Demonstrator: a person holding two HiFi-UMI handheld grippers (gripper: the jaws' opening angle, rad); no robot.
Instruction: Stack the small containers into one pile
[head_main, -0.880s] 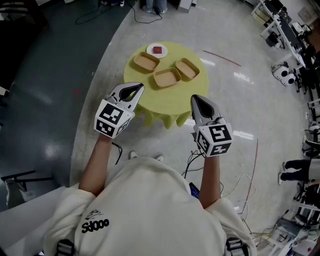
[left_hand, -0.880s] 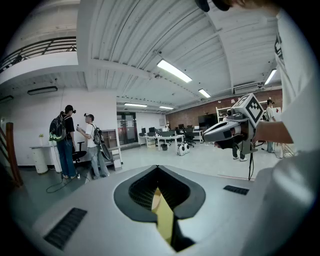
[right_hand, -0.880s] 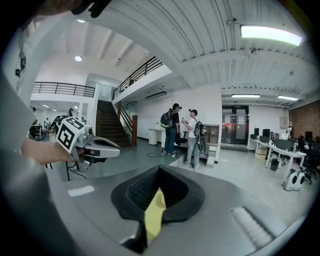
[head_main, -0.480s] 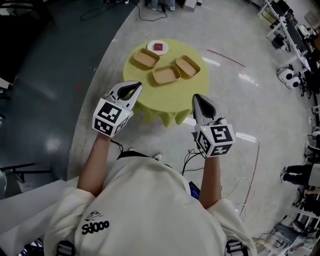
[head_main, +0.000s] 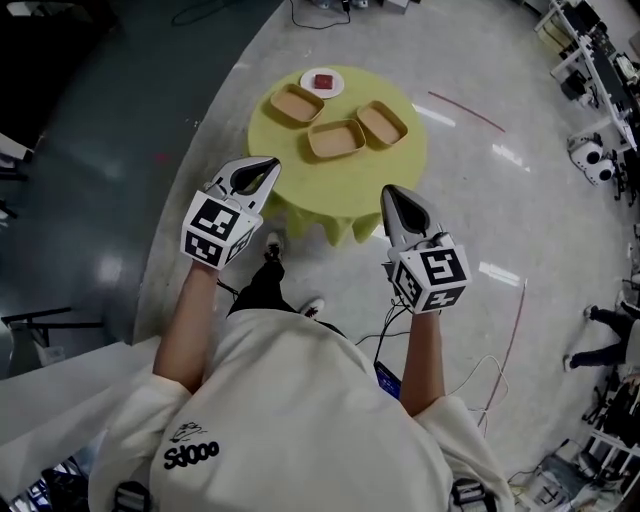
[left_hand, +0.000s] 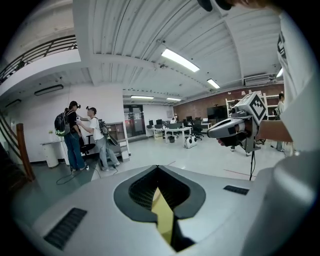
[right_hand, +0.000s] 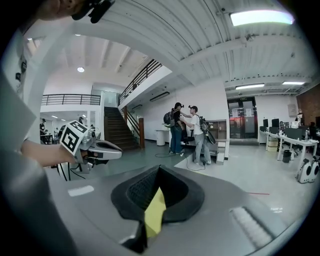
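Three shallow tan containers sit apart on the round yellow-green table (head_main: 370, 190): one at the back left (head_main: 297, 104), one in the middle (head_main: 335, 139), one on the right (head_main: 382, 123). My left gripper (head_main: 262, 166) hangs in the air before the table's near left edge, shut and empty. Held short of the near right edge, my right gripper (head_main: 392, 197) is also shut with nothing in it. Both point level out into the hall. The left gripper view shows its own jaws (left_hand: 158, 170) closed and the right gripper (left_hand: 234, 127) beside it; the right gripper view shows closed jaws (right_hand: 159, 171) and the left gripper (right_hand: 96, 148).
A small white plate (head_main: 322, 82) with a red piece on it lies at the table's far edge. The person's dark-trousered leg and shoe (head_main: 268, 272) stand near the table's cloth skirt. Cables (head_main: 480, 375) lie on the floor at right. Two people (right_hand: 187, 131) stand far off.
The person has stepped towards the table; a leg now shows below the left gripper. The table sits slightly higher in view. Both grippers stay shut, held as before.
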